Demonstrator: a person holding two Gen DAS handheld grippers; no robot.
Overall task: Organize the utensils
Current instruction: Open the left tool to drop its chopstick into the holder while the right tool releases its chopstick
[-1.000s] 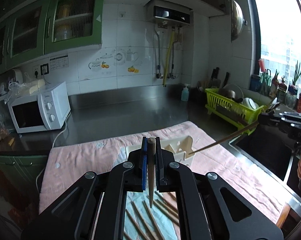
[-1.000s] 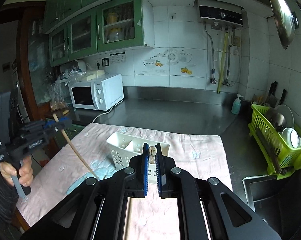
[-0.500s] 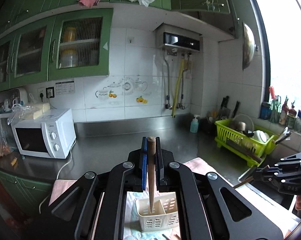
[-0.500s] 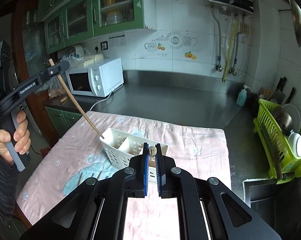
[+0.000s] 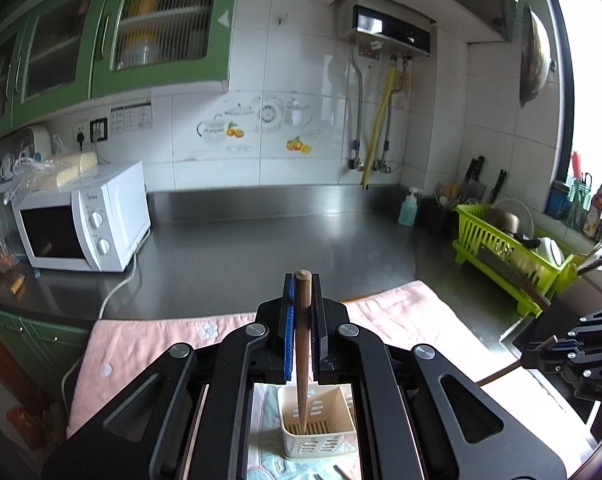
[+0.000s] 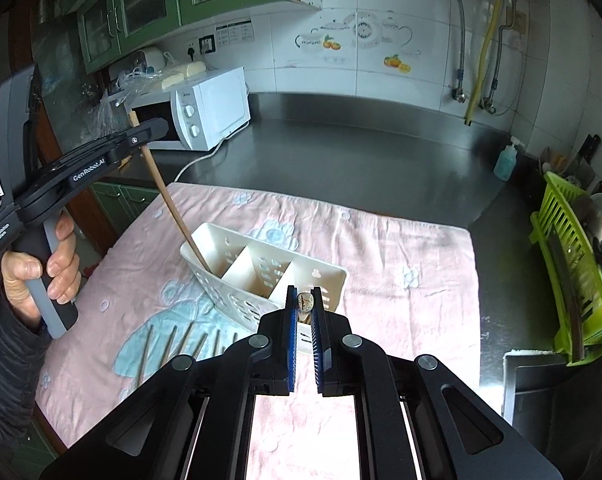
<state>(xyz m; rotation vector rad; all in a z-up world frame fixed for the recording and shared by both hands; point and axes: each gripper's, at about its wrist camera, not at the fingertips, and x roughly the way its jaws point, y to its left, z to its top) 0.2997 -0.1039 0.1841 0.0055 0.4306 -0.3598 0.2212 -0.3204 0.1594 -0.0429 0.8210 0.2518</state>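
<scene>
Two chopsticks are in my grippers, one in each. My left gripper is clamped on a wooden chopstick that runs straight down the middle of the left wrist view, its blunt end poking just above the blue pads and its thin tip reaching down into the white utensil caddy at the bottom centre of that frame. In the right wrist view the same chopstick slants from the left gripper at the upper left down to the centre, its tip inside the leftmost of the caddy's three compartments; whether the tip touches the floor of the compartment I cannot tell. My left hand wraps the grey handle at the left edge. My right gripper pinches a second chopstick end-on, so only its round cut end shows between the pads, low in the centre of the frame, just in front of the caddy's near wall. From the left wrist view the right gripper sits at the right edge, with its chopstick showing as a thin dark line slanting down to the left. The caddy stands on a pink towel over the steel counter. More chopsticks lie loose on the towel at the lower left of the right wrist view, apart from both grippers.
</scene>
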